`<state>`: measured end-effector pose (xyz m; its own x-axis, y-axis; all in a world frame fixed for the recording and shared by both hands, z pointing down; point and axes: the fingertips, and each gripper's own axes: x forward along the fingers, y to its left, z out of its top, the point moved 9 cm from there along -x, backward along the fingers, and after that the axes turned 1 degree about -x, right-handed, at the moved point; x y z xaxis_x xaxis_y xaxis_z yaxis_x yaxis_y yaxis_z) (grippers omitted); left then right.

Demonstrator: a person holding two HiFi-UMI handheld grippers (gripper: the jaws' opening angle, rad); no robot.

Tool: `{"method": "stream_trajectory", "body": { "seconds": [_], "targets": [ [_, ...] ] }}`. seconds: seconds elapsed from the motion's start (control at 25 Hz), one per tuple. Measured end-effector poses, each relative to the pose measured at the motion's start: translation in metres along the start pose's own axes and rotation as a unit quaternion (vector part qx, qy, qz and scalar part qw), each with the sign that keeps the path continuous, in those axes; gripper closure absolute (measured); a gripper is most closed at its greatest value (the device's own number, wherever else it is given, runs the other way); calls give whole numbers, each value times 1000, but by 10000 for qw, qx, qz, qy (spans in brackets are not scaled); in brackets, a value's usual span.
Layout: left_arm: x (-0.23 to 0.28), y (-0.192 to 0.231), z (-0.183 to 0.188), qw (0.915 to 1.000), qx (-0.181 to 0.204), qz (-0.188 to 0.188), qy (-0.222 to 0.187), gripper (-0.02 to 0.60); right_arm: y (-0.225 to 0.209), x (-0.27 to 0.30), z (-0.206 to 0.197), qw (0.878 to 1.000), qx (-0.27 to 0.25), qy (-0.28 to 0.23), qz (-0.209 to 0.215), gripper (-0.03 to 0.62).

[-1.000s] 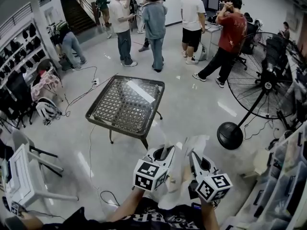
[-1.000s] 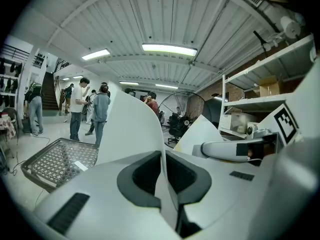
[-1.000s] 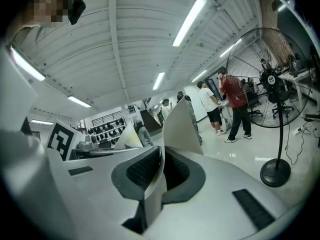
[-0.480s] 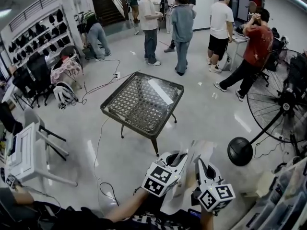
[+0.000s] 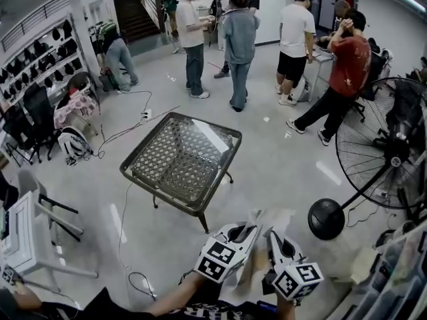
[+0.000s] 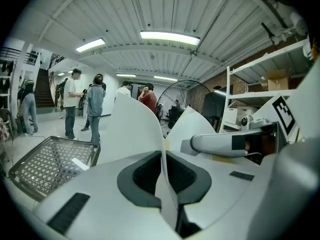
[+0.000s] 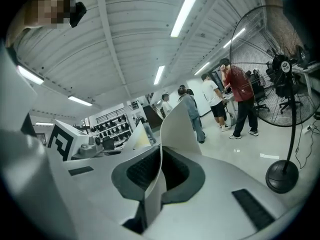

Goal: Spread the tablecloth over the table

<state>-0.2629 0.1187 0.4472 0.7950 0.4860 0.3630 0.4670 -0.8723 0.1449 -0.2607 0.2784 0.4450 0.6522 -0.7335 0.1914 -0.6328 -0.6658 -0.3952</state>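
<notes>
Left tongs and right tongs each clench the white tablecloth's edge, likely for spreading; bare wire desk stands ahead.

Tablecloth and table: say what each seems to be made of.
Tablecloth: a thin, smooth, matte white sheet, probably plastic or coated paper rather than woven cloth. It stands in stiff curved peaks instead of drooping.
Table: a dark open lattice top in a dark frame on thin legs, likely metal mesh or woven wicker. The criss-cross pattern with gaps is plain, but the look leaves the material open.
</notes>
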Motion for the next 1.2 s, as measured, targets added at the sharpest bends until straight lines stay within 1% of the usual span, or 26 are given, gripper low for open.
{"method": "stream_trajectory", "body": {
  "seconds": [0.16, 0.28, 0.36, 0.44, 0.6, 0.68, 0.8, 0.92, 1.0, 1.12, 1.2],
  "targets": [
    [45, 38, 28, 9998, 33, -176, -107, 552, -31, 41, 30, 9995, -54, 17, -317, 572],
    [64, 78, 59, 9989, 118, -311, -318, 552, -40, 81, 59, 9988, -160, -36, -460, 576],
    [82, 106, 80, 9981, 111, -339, -494, 552, -53, 111, 82, 9980, -316, -40, -547, 576],
    [98, 129, 94, 9976, 134, -359, -571, 552, -67, 136, 100, 9970, -379, -84, -665, 576],
    [119, 162, 109, 9967, 380, -372, -612, 552, -83, 173, 122, 9948, -517, -243, -844, 577],
    [133, 177, 121, 9962, 540, -311, -605, 552, -93, 192, 136, 9937, -619, -303, -881, 577],
    [158, 190, 145, 9959, 673, -167, -582, 551, -110, 212, 163, 9942, -689, -304, -767, 577],
    [177, 202, 160, 9970, 501, -65, -578, 552, -124, 230, 178, 9953, -685, -309, -611, 577],
    [189, 213, 167, 9978, 390, 37, -528, 552, -136, 246, 181, 9968, -552, -278, -505, 577],
    [215, 236, 173, 9987, 185, 111, -467, 551, -159, 282, 188, 9987, -363, -233, -268, 576],
    [237, 252, 178, 9989, 90, 184, -433, 552, -176, 311, 196, 9992, -359, -172, -100, 576]
  ]
}}
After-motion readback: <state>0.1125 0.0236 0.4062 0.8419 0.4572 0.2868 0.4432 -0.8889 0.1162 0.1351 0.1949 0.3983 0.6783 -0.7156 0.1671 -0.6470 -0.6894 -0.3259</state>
